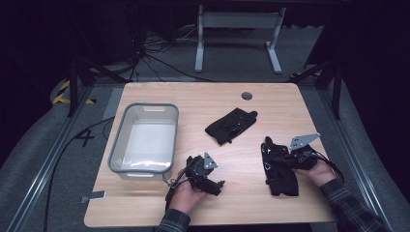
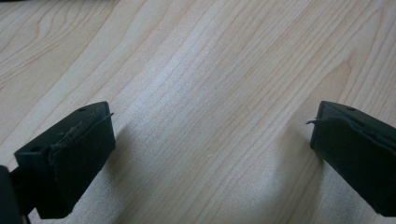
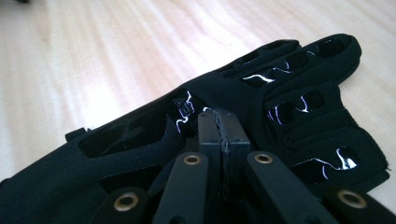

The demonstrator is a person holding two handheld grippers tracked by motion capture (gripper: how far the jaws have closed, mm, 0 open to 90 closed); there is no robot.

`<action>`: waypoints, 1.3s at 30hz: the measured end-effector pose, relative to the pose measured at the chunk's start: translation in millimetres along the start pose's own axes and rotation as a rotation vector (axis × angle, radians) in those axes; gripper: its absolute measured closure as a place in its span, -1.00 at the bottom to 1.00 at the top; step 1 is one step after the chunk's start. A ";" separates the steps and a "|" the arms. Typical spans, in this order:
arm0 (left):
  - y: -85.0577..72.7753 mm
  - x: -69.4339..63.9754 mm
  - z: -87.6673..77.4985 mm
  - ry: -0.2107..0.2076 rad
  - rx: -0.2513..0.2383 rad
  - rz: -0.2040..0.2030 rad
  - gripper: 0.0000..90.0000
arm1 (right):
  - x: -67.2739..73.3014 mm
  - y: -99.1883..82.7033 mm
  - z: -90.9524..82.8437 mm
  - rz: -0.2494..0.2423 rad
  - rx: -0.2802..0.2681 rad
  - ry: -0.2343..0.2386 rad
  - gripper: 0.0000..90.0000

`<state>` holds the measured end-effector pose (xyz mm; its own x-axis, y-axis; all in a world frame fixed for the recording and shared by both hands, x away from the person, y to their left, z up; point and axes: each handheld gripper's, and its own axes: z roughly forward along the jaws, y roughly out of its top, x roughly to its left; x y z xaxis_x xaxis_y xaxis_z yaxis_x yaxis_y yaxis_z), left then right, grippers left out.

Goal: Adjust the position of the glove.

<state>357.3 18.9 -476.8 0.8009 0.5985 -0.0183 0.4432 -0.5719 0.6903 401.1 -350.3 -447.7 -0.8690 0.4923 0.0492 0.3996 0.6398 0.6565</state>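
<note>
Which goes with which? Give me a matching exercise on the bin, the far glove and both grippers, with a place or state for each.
Things:
1. grey bin
2. far glove
3. left gripper
4. right gripper

Places or states:
A. jaws closed, tips against the near glove
B. lies alone around the middle of the table
C. jaws wide apart over bare wood
D. stands at the table's left side

Pairs: 1-D, 2-B, 3-C, 4-A
</note>
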 end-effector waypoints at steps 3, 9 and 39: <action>0.0 -0.2 0.0 0.001 -0.001 -0.003 -1.00 | 5.0 -3.0 -2.3 -0.005 0.002 0.004 1.00; 0.0 -0.1 0.0 0.001 0.000 -0.001 -1.00 | 26.2 -11.2 -8.0 -0.026 0.008 0.019 1.00; 0.0 -0.2 0.0 0.001 0.000 -0.002 -1.00 | -44.5 -54.6 -42.9 0.209 -0.085 -0.259 -0.51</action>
<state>357.2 18.8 -476.8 0.7996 0.6002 -0.0192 0.4448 -0.5705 0.6904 405.5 -432.4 -453.4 -0.6637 0.7480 0.0042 0.5261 0.4627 0.7135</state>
